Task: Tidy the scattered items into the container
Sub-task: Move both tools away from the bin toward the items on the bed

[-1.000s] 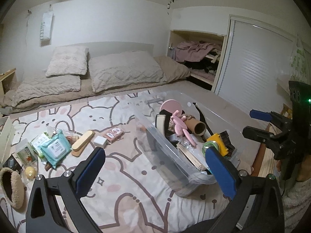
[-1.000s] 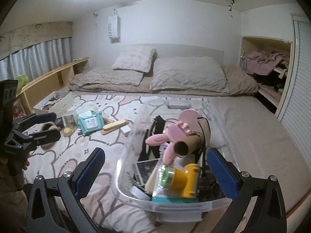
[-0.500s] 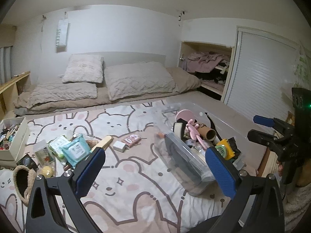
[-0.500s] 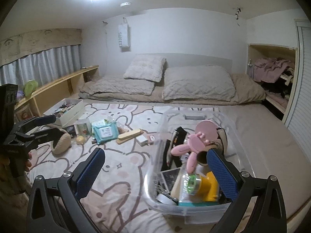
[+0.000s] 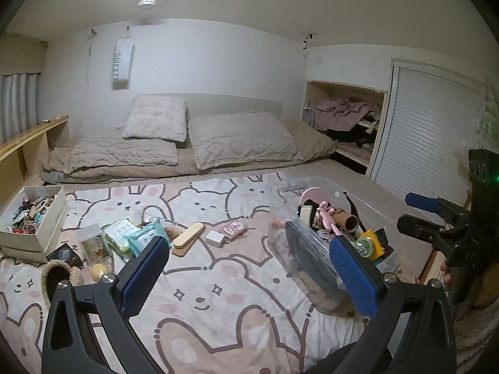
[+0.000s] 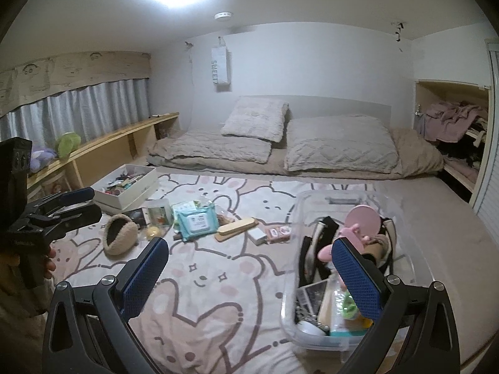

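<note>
Holding both grippers above the bed [image 5: 218, 305], we are carrying nothing in either one. Our left gripper [image 5: 249, 268] is keeping its jaws wide, the blue pads well apart with only the bunny blanket [image 6: 218, 280] between them. Our right gripper [image 6: 249, 268] is likewise gaping wide and empty.

We are seeing the clear bin [image 6: 402, 218] sitting on the bed toward the right side, already crowded with things: a pink round item [image 6: 363, 215], a cardboard tube [image 5: 347, 220] and a yellow object [image 5: 371, 243] among them. Several items are lying scattered on the blanket to the left of the bin and apart from it: a teal wipes pack [image 6: 198, 219], a wooden brush [image 6: 238, 227], a small white box [image 6: 257, 235] just beside a pink packet [image 6: 279, 232], a yellow ball [image 6: 152, 231] and a fuzzy slipper [image 6: 120, 238]. A white box [image 6: 124, 190] full of small clutter is resting farther left, near the wooden shelf [image 6: 103, 146]. Pillows [image 6: 340, 143] are lying at the head of the bed.
</note>
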{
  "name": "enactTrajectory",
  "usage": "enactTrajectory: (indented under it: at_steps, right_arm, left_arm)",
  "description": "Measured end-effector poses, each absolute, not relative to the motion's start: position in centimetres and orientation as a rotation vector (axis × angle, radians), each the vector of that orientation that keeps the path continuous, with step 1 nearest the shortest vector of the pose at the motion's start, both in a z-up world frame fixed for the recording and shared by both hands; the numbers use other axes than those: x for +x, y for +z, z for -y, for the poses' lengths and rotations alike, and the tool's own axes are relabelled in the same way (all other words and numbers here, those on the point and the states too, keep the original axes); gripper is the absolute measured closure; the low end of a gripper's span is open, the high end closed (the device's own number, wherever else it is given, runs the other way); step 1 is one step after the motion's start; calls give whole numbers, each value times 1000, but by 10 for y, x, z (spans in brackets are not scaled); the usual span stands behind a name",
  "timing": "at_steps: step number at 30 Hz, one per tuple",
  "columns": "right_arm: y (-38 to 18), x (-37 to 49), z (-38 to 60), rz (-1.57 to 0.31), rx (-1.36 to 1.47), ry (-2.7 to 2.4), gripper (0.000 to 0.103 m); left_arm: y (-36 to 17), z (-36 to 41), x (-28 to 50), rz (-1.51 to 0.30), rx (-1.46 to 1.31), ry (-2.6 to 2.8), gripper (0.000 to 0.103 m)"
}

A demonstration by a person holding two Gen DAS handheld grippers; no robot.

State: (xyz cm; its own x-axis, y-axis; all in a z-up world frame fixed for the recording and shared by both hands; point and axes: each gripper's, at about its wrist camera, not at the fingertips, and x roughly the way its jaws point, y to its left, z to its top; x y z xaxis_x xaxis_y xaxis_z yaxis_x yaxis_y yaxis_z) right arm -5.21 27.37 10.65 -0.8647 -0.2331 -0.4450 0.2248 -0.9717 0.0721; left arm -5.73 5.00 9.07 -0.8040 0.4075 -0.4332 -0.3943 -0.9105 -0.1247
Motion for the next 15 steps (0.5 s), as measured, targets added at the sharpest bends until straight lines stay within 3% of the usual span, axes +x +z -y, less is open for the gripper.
enactTrajectory:
  at_steps: [15]
  right_arm:
    - [106, -62, -226, 21, 661, -2750, 0]
  left_arm:
    - [89, 1, -53, 66, -650, 2722, 0]
